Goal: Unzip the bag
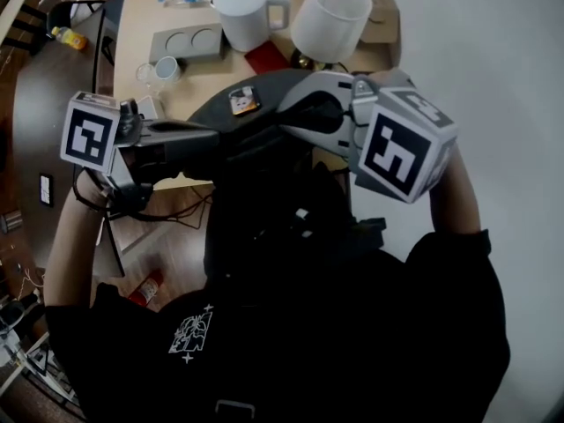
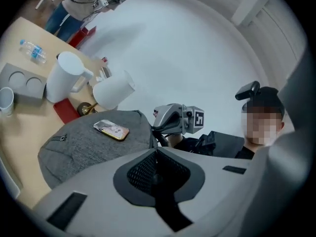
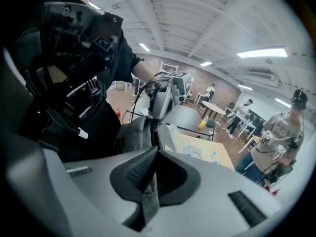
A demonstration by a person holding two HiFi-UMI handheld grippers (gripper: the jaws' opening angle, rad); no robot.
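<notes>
At lower left of the left gripper view, the bag (image 2: 84, 142) rests on the table (image 2: 24, 127) edge. The right gripper (image 3: 150, 169) pinches its grey fabric. The left gripper (image 2: 157, 154) is pressed together (probably on the zipper pull). Hold the fabric taut and draw the left along the zipper.

Past the bag (image 1: 284, 86), your table's (image 1: 134, 20) far side is crowded: an upright white jug (image 1: 245, 11) and a tipped white jug (image 1: 330, 16) at upper centre, a gray tray (image 1: 185, 44) and a glass (image 1: 165, 69) at upper left. The bare floor (image 1: 502, 69) at frame right leaves you open room.
</notes>
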